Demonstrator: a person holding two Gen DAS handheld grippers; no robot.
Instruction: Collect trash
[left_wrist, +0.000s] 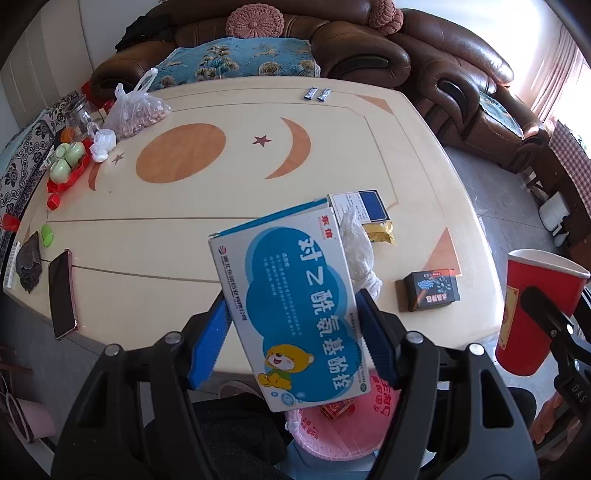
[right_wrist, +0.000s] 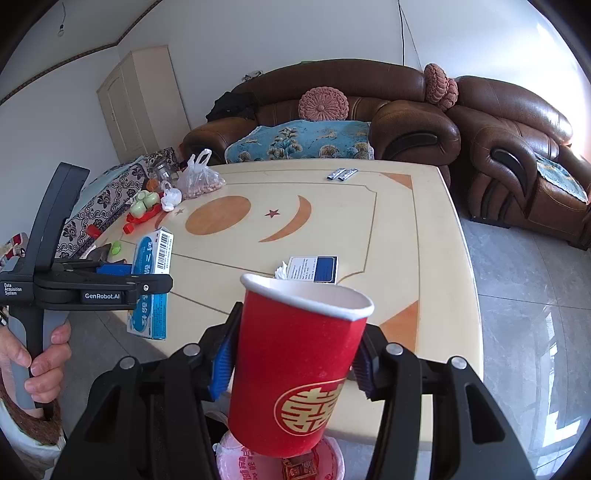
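— Holding anything on the left gripper (left_wrist: 293, 332) right now?

— Yes. Its blue ribbed pads (left_wrist: 208, 339) pinch the sides of a flat white-and-blue cardboard medicine box (left_wrist: 291, 306) with a cartoon bear printed on it. I have it lifted off the cream table with the orange moon inlay (left_wrist: 221, 206), tilted, over the near edge. A pink plastic-lined bin (left_wrist: 343, 432) sits directly below it.

— And the right gripper (right_wrist: 291, 365)?

— Clamped on a red paper cup with a gold emblem (right_wrist: 299, 362), upright, its white inside showing. The cup also hangs above that bin.

— What's left on the table?

— A small black carton (left_wrist: 430, 290) near the front edge, a crumpled clear wrapper (left_wrist: 356, 251) touching a white-and-navy box (left_wrist: 360, 206), and a gold foil scrap (left_wrist: 380, 232) just beside them. Two dark sachets (left_wrist: 316, 93) lie at the far edge.
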